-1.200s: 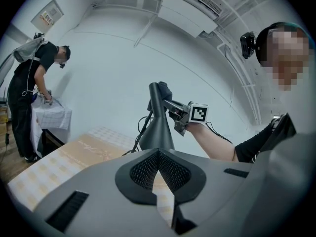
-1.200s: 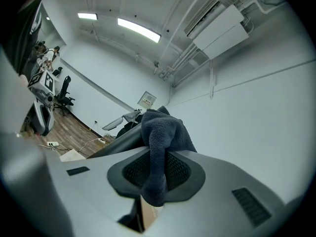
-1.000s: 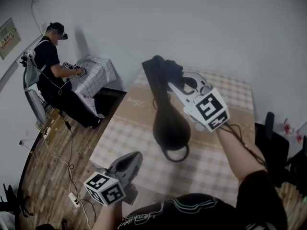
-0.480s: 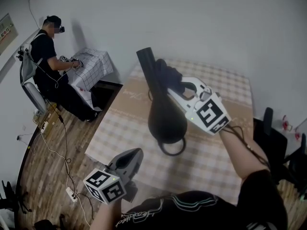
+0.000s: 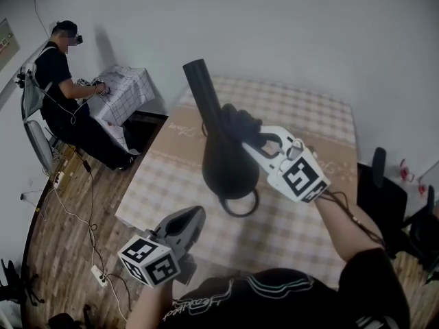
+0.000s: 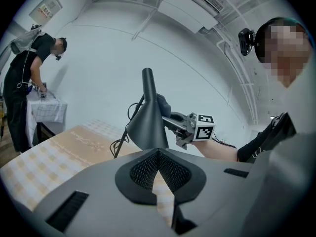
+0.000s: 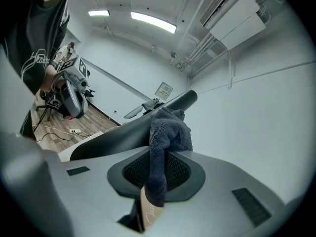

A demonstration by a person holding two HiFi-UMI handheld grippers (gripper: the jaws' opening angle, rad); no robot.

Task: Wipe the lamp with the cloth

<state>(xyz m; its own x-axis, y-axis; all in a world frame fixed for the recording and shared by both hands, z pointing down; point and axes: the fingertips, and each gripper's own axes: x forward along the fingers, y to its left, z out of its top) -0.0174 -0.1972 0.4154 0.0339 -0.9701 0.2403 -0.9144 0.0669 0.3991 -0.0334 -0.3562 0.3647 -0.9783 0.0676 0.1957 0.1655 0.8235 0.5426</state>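
Pressing the cloth against the lamp's neck

I'm clamping the dark cloth (image 5: pixel 235 117) in my right gripper (image 5: pixel 240 127), its jaws closed tight on the fold, and the bunched end is lying right on the black lamp (image 5: pixel 226 166). It's touching where the narrow neck is widening into the cone shade. The lamp is leaning over the checked table (image 5: pixel 309 112), neck pointing up and away from me, with its cable (image 5: pixel 240 205) looping below the shade. My left gripper (image 5: pixel 195 216) is hanging low near the table's near left corner, well apart from the lamp, jaws drawn together on nothing. As for writing, cursive script is running along the tablecloth's tan band (image 5: pixel 180 130), too faint to read. A wall notice (image 5: pixel 4 41) at far left is too small to read.
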